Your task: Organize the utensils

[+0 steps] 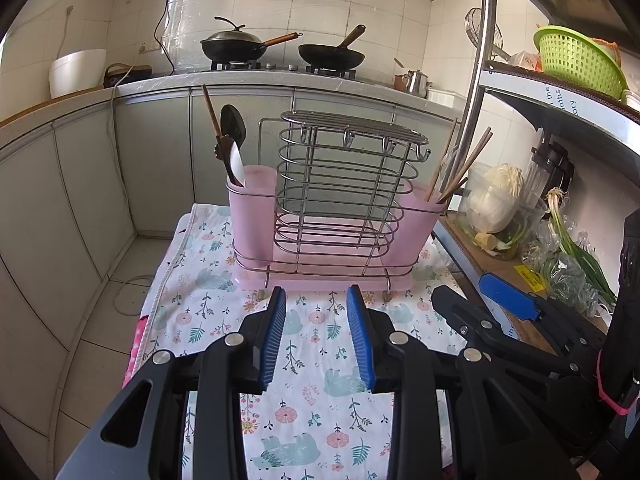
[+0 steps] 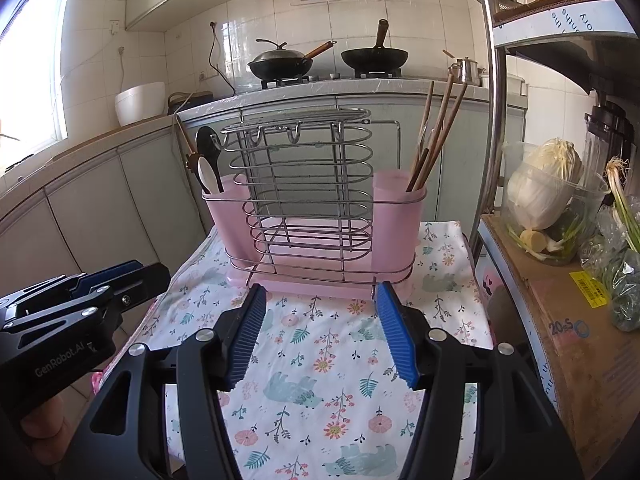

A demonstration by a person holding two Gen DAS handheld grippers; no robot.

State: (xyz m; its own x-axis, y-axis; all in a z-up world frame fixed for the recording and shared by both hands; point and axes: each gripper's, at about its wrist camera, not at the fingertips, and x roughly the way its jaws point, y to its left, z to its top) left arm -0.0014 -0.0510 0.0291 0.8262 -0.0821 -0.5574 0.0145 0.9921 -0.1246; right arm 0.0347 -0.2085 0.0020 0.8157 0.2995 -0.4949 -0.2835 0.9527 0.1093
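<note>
I hold both grippers level and idle above the floral cloth (image 2: 320, 360), near side of the utensil rack (image 1: 332, 200). The left gripper (image 1: 316, 340) has its blue pads apart with nothing between them; the right gripper (image 2: 320, 332) likewise stands apart and empty. The utensils already sit in the rack: a black spoon (image 1: 233, 124), a white spoon (image 1: 237, 164) and one brown stick in the left pink cup (image 1: 252, 216); the chopsticks (image 2: 436, 132) in the right pink cup (image 2: 396, 216). The wire cage (image 2: 304, 184) between the cups is empty. No loose utensil lies on the cloth, so I judge the sorting done or nearly so; the only doubtful piece is the stick among the spoons. Moving it would call for a reach over the left cup and a narrow pinch high on the stick, then a lift clear of the rim. Obstacles: the spoons touching it, the cage hooks, and, at right, the metal shelf post (image 2: 492, 120) and the cabbage tub (image 2: 548, 192) just beside the rack.
</note>
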